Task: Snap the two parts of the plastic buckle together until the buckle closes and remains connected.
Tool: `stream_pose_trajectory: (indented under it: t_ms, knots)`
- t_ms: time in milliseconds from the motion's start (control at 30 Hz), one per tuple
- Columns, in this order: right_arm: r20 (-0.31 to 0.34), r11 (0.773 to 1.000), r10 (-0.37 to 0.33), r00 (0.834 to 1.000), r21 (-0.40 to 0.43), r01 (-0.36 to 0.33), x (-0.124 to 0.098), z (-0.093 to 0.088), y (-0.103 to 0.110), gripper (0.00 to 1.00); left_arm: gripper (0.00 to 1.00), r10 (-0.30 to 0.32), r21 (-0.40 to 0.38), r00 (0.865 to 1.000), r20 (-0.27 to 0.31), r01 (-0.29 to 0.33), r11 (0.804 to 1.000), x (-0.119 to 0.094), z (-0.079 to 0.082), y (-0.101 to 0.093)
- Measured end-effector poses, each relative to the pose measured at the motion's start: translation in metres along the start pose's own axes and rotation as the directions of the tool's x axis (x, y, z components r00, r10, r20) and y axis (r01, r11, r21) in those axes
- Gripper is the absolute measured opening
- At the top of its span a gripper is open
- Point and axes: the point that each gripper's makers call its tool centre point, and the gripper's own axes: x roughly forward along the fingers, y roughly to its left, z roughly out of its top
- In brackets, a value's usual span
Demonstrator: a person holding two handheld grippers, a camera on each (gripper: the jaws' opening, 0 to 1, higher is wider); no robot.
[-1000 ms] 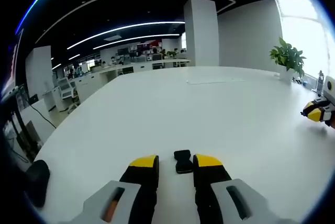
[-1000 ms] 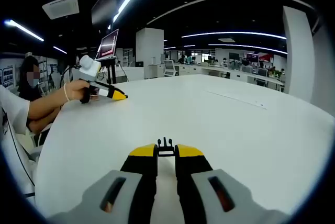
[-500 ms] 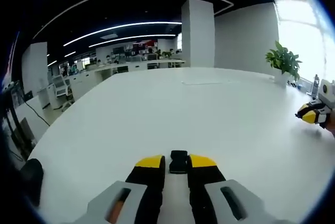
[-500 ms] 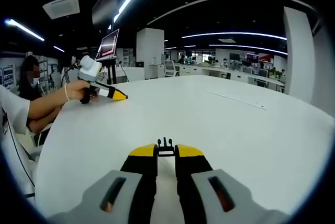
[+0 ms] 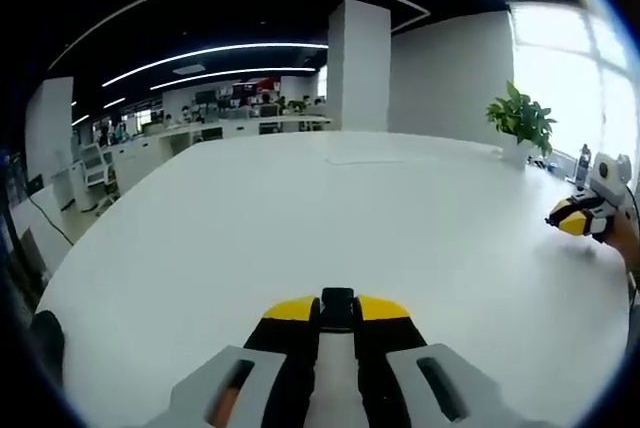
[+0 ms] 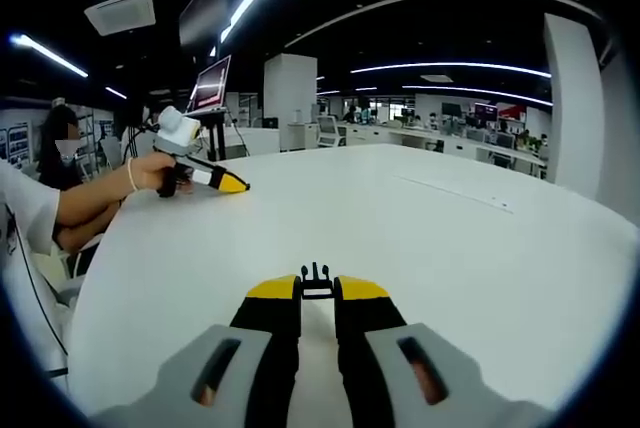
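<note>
- Buckle halves sit one in each of our grippers: the socket half [image 5: 337,308] is pinched between the yellow-tipped fingers of the left gripper [image 5: 337,310], and the pronged half [image 6: 317,281] is pinched between the fingers of the right gripper [image 6: 317,289].
- Both pairs of fingers are closed on their parts, each part poking forward just past the fingertips, its long axis running along the fingers.
- In the right gripper view the prongs point away from the fingers, out over the table [image 6: 420,238]; in the left gripper view we see the dark block of the socket half, but cannot tell which way its opening faces.
- The two grippers are well apart. From the left one we see the right gripper off to the right of our fingers, low over the table; from the right one we see the left gripper far off to the left of the fingers, held in a hand [image 6: 155,172].
- We judge the coming move to be a swing of both grippers inward until prongs and socket face each other on one line, then a straight push.
- Nothing lies on the table between them. A potted plant [image 5: 521,120] stands at the far edge, beyond the right gripper, and office desks fill the background.
</note>
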Motion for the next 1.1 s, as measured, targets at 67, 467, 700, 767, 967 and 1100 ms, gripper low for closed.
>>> stream_pose_trajectory:
  t_ms: [67, 467, 700, 767, 967, 1100]
  knots:
    - [-0.001, 1.0, 0.006, 1.0, -0.007, -0.006, 0.0, 0.0, 0.001, 0.12, 0.12, -0.018, 0.006, 1.0, 0.001, 0.018, 1.0, 0.001, 0.001, -0.003]
    - [-0.024, 0.997, 0.057, 0.998, -0.043, -0.058, 0.003, -0.002, 0.01, 0.12, 0.12, -0.146, 0.037, 0.989, -0.015, 0.147, 0.988, 0.0, 0.0, -0.029]
    - [-0.058, 0.994, 0.089, 0.994, -0.054, -0.092, 0.005, -0.008, 0.016, 0.12, 0.12, -0.208, 0.052, 0.978, -0.019, 0.208, 0.977, 0.001, -0.002, -0.041]
    - [-0.06, 0.994, 0.095, 0.994, -0.053, -0.098, 0.006, -0.009, 0.017, 0.12, 0.12, -0.219, 0.063, 0.975, -0.02, 0.22, 0.973, 0.001, -0.002, -0.044]
    - [-0.072, 0.987, 0.153, 0.986, -0.036, -0.156, 0.01, -0.014, 0.023, 0.11, 0.12, -0.361, 0.118, 0.932, -0.03, 0.362, 0.925, -0.003, -0.002, -0.071]
    - [-0.071, 0.985, 0.17, 0.983, -0.028, -0.172, 0.011, -0.016, 0.025, 0.12, 0.12, -0.409, 0.149, 0.912, -0.035, 0.41, 0.9, -0.005, -0.001, -0.081]
